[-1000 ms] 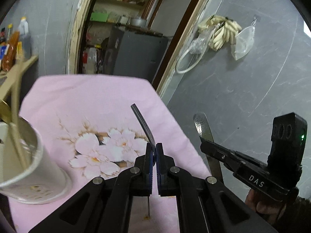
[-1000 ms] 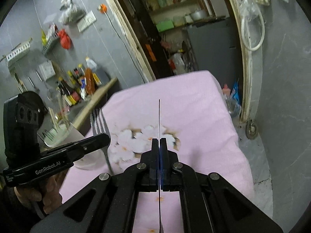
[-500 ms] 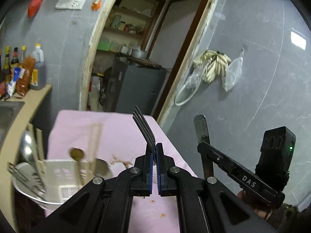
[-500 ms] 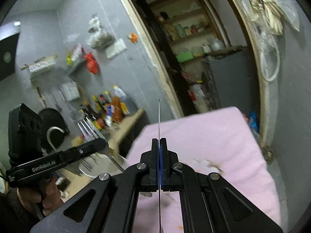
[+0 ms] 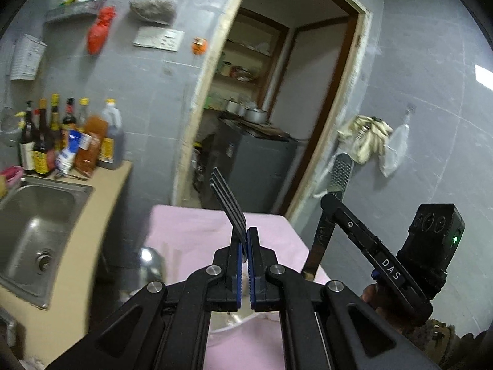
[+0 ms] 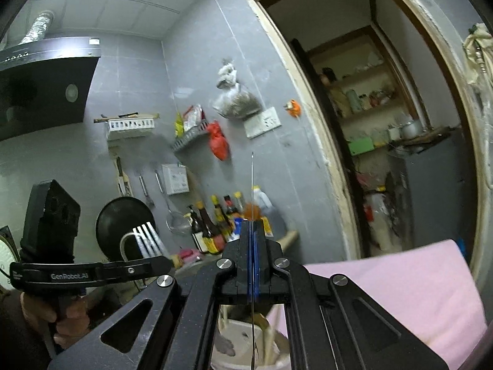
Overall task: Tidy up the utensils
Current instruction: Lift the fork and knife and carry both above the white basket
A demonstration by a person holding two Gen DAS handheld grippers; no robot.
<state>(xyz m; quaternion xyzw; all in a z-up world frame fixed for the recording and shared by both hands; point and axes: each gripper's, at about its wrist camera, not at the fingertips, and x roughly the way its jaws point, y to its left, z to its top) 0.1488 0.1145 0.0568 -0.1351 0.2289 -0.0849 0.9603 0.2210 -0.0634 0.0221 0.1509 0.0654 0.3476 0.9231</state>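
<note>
My left gripper (image 5: pixel 247 237) is shut on a metal fork (image 5: pixel 226 199) whose tines point up and left; it also shows in the right wrist view (image 6: pixel 148 240), held by the left gripper (image 6: pixel 166 262). My right gripper (image 6: pixel 252 231) is shut on a table knife (image 6: pixel 252 185), seen edge-on as a thin line. In the left wrist view the knife (image 5: pixel 337 185) stands upright in the right gripper (image 5: pixel 326 200). A white utensil holder (image 6: pixel 246 339) with chopsticks sits below both grippers, mostly hidden.
A pink cloth covers the table (image 5: pixel 191 231) and shows in the right wrist view (image 6: pixel 416 293). A steel sink (image 5: pixel 37 231) and sauce bottles (image 5: pixel 61 135) are on the counter at left. A doorway (image 5: pixel 277 108) with a grey cabinet lies behind the table.
Both grippers have risen and tilted upward with fork and knife still held. The flowered cloth and the holder have dropped to the bottom of view; the walls and the doorway fill both views.
</note>
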